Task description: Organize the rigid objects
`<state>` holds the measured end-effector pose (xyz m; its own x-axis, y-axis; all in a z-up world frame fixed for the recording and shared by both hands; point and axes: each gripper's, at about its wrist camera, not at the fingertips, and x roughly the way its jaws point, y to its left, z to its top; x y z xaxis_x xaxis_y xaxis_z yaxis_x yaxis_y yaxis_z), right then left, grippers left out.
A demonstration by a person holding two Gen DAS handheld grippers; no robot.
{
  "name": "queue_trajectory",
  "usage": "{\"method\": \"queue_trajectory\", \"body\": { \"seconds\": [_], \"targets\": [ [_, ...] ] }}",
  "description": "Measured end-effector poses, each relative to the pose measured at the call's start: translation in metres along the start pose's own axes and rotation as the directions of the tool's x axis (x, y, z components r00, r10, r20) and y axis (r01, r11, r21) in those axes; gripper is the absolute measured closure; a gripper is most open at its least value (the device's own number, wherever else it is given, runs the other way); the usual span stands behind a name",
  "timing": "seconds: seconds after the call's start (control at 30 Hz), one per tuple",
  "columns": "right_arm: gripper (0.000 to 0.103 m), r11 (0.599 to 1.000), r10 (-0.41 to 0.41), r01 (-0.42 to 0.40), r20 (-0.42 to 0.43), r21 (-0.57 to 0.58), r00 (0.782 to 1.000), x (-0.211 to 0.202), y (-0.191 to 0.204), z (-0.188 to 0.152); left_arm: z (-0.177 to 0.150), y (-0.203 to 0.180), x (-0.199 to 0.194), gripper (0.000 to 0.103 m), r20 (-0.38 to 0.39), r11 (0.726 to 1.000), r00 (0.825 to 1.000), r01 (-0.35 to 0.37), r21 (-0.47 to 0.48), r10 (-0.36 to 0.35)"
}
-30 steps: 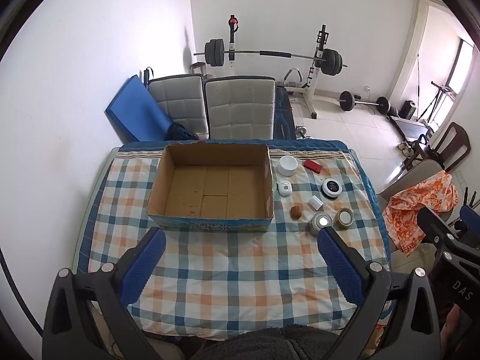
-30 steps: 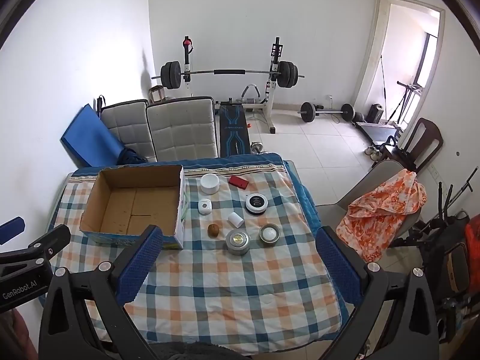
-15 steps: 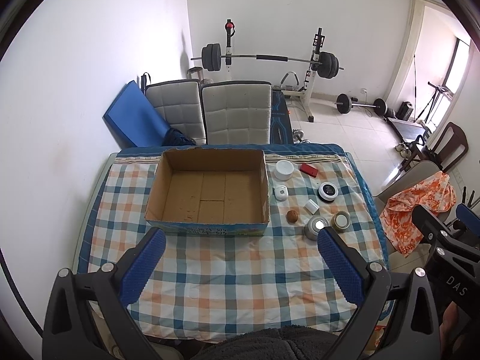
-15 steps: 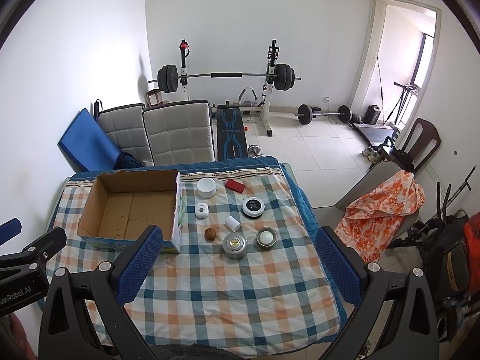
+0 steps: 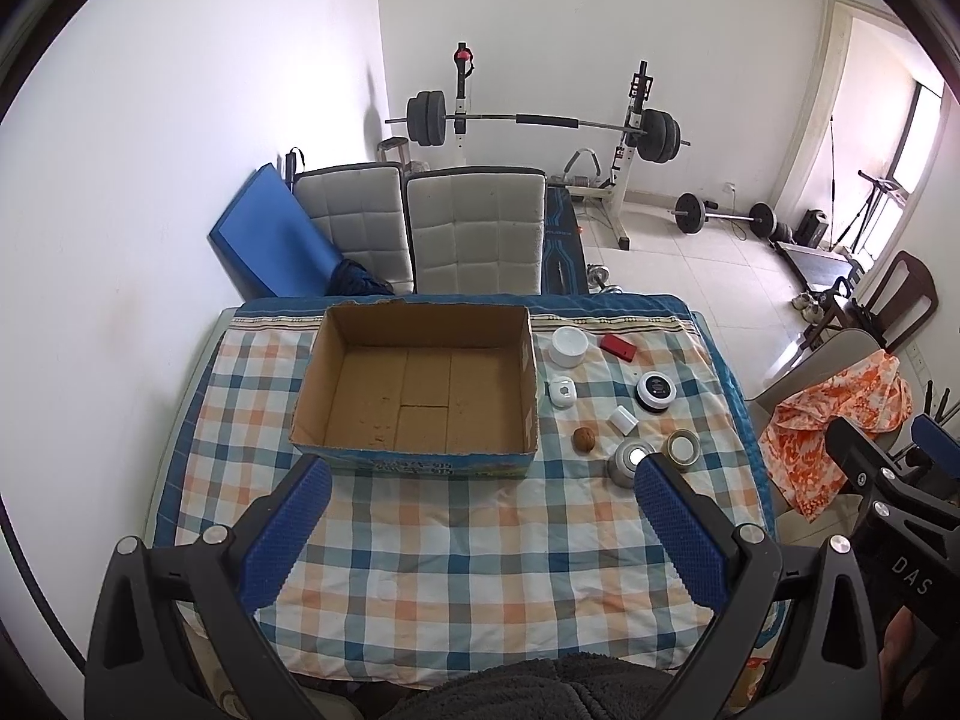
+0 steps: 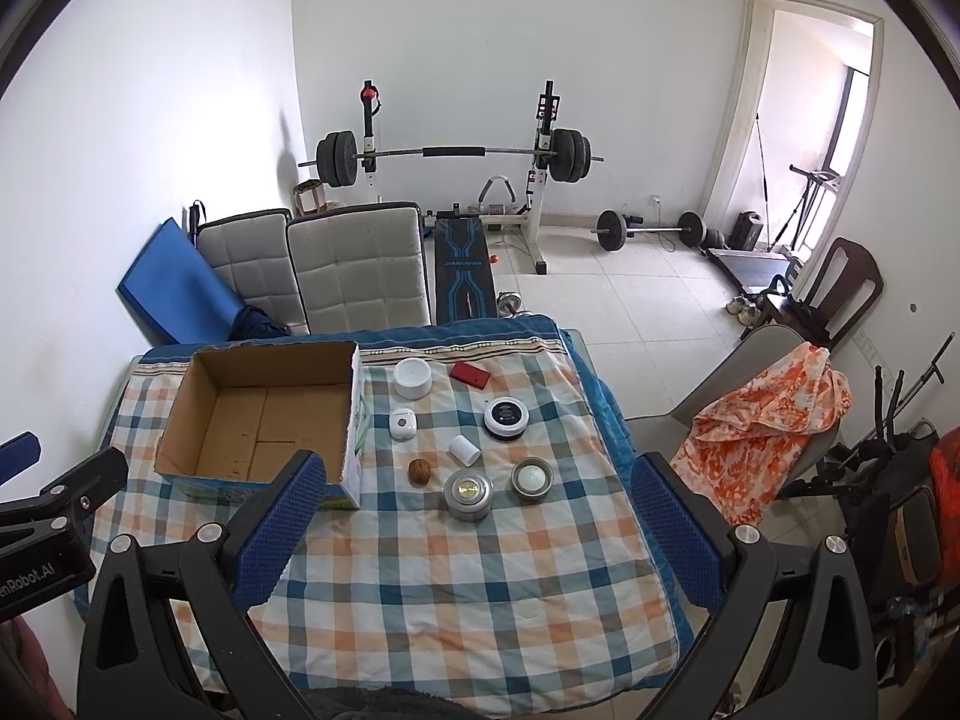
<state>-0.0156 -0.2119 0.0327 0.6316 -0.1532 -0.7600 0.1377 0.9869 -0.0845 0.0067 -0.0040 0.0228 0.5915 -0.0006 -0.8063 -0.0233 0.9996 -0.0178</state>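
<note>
step in hand: approach, judged from the layout — nothing is gripped and the cardboard box (image 6: 264,414) on the desk (image 6: 480,600) holds nothing. the left gripper (image 5: 480,531) and right gripper (image 6: 474,531) both hover above the near desk edge, jaws spread wide, empty. the small objects lie in a cluster just right of the box: white jar (image 6: 412,378), red case (image 6: 469,375), black round tin (image 6: 507,417), walnut (image 6: 420,471), metal tin (image 6: 468,497). next move calls for lowering one gripper over a single item, jaws astride it. labels on the tins are too small to read — the left gripper's right finger covers part of the metal tin in its own view.
</note>
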Motion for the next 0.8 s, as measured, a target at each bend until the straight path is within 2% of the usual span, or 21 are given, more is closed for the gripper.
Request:
{"method": "queue_trajectory", "body": {
  "seconds": [0.8],
  "targets": [
    [0.000,1.000,0.006,-0.006,0.003,-0.008,1.000,0.0013,0.0046,-0.0006,0.0022,-0.0010,-0.0021,0.000,0.006,1.000,1.000,0.001,0.001,-0.001]
  ]
}}
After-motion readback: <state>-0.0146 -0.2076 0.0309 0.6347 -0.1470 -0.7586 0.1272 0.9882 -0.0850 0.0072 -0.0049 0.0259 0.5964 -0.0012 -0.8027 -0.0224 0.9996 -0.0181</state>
